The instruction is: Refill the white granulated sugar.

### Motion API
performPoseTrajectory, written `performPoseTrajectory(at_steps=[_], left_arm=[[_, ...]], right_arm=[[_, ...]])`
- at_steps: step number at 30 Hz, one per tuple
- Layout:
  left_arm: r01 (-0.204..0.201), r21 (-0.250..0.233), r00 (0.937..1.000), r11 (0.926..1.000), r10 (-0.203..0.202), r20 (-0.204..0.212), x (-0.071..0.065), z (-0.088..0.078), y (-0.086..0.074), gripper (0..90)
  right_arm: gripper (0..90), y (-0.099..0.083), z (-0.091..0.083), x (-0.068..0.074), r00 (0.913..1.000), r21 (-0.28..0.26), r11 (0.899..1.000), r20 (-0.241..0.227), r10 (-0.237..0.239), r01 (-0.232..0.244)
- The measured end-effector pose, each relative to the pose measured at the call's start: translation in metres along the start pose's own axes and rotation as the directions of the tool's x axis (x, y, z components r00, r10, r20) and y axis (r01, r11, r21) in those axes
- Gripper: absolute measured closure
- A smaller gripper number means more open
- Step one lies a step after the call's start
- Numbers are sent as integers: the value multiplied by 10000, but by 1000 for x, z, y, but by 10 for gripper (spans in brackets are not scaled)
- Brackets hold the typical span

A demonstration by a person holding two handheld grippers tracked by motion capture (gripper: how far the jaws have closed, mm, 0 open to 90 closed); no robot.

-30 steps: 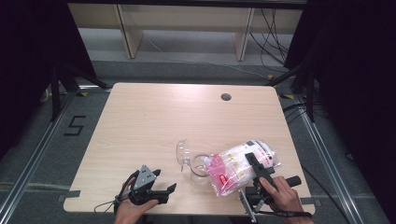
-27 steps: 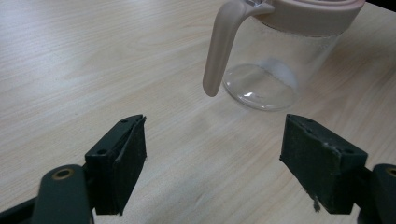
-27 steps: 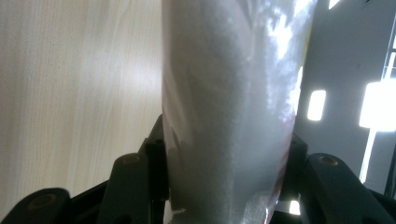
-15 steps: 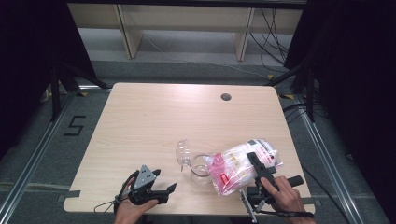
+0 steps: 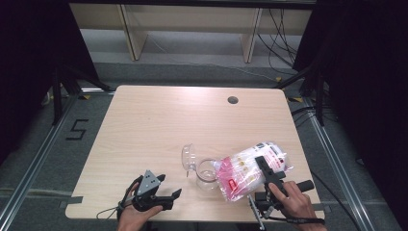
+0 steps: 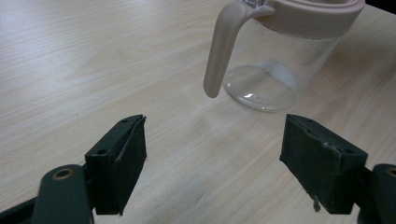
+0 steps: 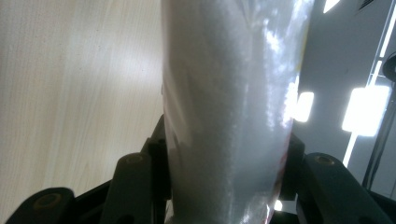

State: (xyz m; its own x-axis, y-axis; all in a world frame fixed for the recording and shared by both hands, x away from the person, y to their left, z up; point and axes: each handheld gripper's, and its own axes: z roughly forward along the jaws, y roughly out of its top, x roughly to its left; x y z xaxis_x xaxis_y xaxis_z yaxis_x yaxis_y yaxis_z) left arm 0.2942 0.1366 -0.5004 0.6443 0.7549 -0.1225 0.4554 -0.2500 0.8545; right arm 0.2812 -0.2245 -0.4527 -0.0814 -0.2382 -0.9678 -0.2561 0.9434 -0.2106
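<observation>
Clamping a clear plastic bag (image 5: 245,172) of white grains with pink print, the right gripper (image 5: 267,169) at the near right edge of the table (image 5: 159,120), jaws about half closed with the bag pinched between the pads on both sides, a hand (image 5: 294,202) behind it on the handle. Lying tilted, that bag, its lower end reaching leftward from the right gripper to the rim of a clear glass jug (image 5: 204,171) just beside it. Resting near the front left edge, the left gripper (image 5: 166,195), jaws spread wide with nothing between them, bare wood beneath, its hand (image 5: 134,216) wrapped around the body. Standing ahead of those open jaws and a little to their right, the jug (image 6: 275,56), well clear of both pads. Shown in the left gripper view and not from above: a pale pink band around the jug's mouth, a curved handle of the same colour hanging down its side, a little white stuff on the bottom. Shown in the right gripper view: the bag (image 7: 233,107) up close, packed with fine white grains, rising straight out from between the black jaws, wood on one side of it. Shown from above alone: the pink and red print on the bag, a small round hole (image 5: 233,100) in the tabletop far beyond the right gripper.
</observation>
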Motion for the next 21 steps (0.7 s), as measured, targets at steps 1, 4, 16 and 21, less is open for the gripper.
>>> performPoseTrajectory(at_steps=[1, 4, 16, 21], left_arm=[[-4, 4, 10000, 10000, 4, 0, 0, 0, 0, 218], [45, -71, 10000, 10000, -45, -29, -1, 0, 0, 218], [-19, -22, 10000, 10000, 18, -11, 0, 0, 0, 219], [-43, -42, 10000, 10000, 43, -25, 0, 0, 1, 218]], right_arm=[[550, 0, 0, 0, 10000, 21, 10000, -13, 19, -19], [552, 0, -1, 3, 9993, 171, 9991, -36, 383, -383], [559, 0, -3, -3, 9993, 261, 9990, -83, -351, 353], [563, 0, -4, -1, 10000, 315, 9995, -20, -46, 47]])
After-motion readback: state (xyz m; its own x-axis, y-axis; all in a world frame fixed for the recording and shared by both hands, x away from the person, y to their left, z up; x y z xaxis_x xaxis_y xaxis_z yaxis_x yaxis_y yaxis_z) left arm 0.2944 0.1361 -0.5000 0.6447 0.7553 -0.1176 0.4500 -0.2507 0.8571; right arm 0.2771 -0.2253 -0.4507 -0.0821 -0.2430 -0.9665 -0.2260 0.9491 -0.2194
